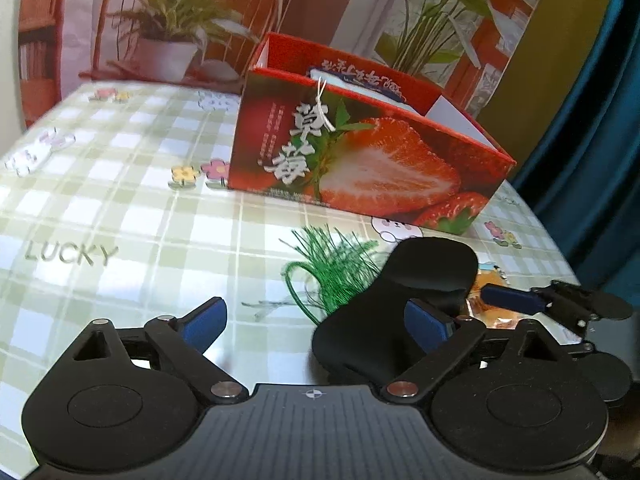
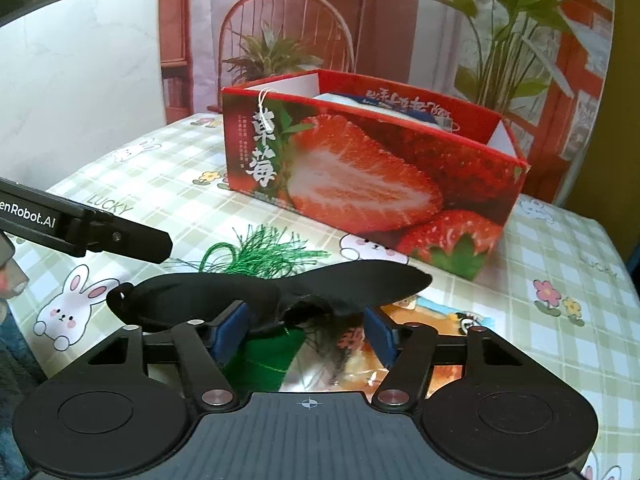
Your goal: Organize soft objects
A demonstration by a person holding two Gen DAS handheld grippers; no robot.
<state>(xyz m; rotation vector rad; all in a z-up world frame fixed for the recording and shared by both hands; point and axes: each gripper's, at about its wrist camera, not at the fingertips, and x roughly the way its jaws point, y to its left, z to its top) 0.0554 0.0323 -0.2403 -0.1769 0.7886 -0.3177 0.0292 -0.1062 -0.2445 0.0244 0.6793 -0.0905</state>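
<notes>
A black sleep mask lies on the checked tablecloth in front of the red strawberry box. My left gripper is open; its right finger rests over the mask's near end and nothing is gripped. In the right wrist view the mask stretches across my right gripper, its crumpled middle between the blue pads. It sits close to the left pad, with a gap at the right pad. A green tassel and an orange snack packet lie under and beside the mask.
The open box holds a white and blue soft item. One finger of my left gripper reaches in from the left of the right wrist view. A printed backdrop stands behind the table; a blue curtain hangs at the right.
</notes>
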